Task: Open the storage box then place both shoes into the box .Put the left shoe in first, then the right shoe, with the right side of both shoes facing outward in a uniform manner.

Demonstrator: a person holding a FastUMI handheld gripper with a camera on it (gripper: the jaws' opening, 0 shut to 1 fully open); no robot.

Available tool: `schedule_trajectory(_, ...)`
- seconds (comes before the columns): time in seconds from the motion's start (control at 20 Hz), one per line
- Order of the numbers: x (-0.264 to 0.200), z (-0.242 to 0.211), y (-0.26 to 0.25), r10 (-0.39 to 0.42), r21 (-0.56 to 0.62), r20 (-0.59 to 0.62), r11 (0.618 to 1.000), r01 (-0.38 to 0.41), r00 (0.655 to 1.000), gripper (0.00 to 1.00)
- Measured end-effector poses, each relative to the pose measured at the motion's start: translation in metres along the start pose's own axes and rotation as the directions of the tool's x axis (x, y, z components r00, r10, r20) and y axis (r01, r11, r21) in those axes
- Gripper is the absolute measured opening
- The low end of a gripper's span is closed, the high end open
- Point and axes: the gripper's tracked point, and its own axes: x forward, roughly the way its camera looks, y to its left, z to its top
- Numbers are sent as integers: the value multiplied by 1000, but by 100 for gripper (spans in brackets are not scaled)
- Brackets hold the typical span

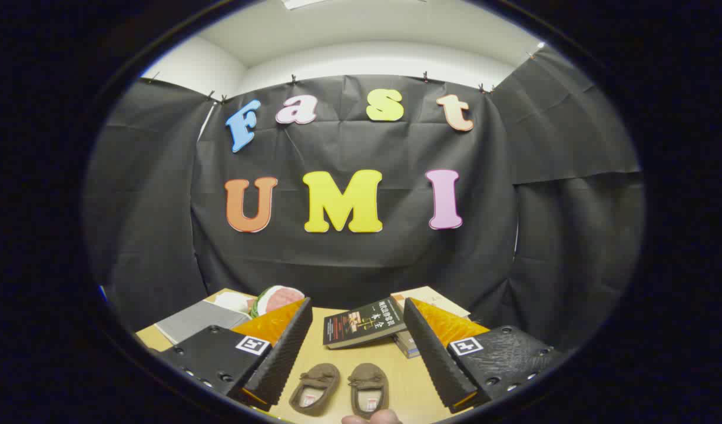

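A light wooden worktop [337, 359] stretches toward a booth wall of black cloth [349, 259], its far edge meeting the foot of that cloth. The claw [358, 353] hangs above the near part of the worktop with its two fingers [278, 353] spread wide and nothing between their pads, one finger to each side of the shoes. A grey flat folder or pad [193, 321] lies near the far left corner, partly hidden behind the left finger. A dark-covered book [361, 324] rests tilted near the middle of the far edge, leaning on a small stack of books [431, 300] just to its right, part of which is hidden by the right finger. A round pink and green object [275, 299], soft-looking and hard to identify, sits by the far edge behind the left finger. Two small brown moccasin-style shoes, the left-hand shoe [315, 387] and the right-hand shoe [368, 388], lie side by side near the near edge, toes pointing toward the far edge, openings up, close together but apart, on the worktop in the gap between the open fingers. Fingertips of a person's hand [371, 418] show at the near edge, just below the right-hand shoe.
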Motion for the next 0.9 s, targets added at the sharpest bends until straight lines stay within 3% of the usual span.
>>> schedule_trajectory(0.9,13,1,13,65,18,-8,998,-65,998,95)
